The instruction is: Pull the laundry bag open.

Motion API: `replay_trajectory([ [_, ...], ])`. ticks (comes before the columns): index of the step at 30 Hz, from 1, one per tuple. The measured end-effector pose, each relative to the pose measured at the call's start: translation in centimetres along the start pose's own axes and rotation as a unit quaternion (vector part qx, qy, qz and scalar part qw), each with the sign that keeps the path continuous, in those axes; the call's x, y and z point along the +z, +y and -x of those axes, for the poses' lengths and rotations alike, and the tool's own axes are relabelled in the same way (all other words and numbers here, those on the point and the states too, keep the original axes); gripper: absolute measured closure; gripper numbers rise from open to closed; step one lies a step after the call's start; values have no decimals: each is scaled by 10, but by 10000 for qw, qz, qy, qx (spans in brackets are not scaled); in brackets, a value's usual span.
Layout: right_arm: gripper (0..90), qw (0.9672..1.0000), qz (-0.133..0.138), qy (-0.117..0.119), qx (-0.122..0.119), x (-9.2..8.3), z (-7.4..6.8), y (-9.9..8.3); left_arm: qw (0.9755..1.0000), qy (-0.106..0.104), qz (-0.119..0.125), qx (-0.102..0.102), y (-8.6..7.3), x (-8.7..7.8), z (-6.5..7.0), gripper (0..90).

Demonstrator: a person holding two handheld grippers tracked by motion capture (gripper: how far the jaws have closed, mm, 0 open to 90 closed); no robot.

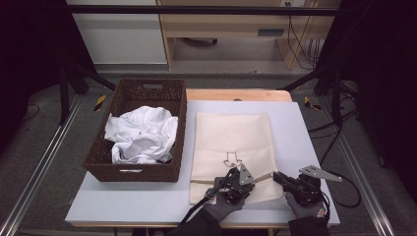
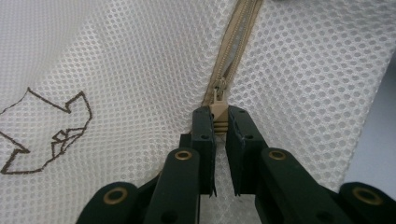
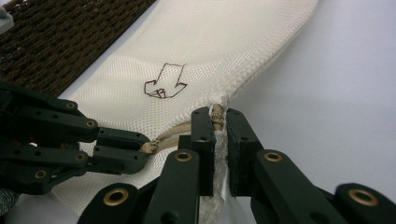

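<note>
Left tool [image 2: 220, 122] is pinching the zipper pull [image 2: 218, 100] while right tool [image 3: 217, 122] is clamping the bag's [image 1: 231, 132] edge, bracing it for unzipping.

Mesh bag [image 1: 231, 142]: near edge hidden under both grippers in high view; cut off on all sides in left gripper view. Zipper [image 2: 236, 42] runs out the top edge there. Basket [image 1: 147, 98]: floor hidden by white cloth [image 1: 141, 135]. Arrow print [image 1: 230, 159] too small to read in high view. Forearms cut off at bottom.
</note>
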State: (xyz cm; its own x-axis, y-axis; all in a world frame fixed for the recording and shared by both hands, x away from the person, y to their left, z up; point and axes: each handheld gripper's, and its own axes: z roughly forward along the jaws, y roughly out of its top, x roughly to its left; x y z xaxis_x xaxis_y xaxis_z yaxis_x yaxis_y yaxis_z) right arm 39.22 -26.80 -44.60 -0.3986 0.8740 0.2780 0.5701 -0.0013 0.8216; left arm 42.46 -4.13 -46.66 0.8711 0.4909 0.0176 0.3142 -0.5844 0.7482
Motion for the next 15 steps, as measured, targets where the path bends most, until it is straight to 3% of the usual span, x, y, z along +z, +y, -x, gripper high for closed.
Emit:
replay_trajectory([
  [3,836,10000,-3,-28,-18,0,-1,0,9999,75,-77,97,-1,-2,1,814],
  [15,836,10000,32,-39,34,-3,1,1,9998,132,-148,102,-13,-11,-6,814],
])
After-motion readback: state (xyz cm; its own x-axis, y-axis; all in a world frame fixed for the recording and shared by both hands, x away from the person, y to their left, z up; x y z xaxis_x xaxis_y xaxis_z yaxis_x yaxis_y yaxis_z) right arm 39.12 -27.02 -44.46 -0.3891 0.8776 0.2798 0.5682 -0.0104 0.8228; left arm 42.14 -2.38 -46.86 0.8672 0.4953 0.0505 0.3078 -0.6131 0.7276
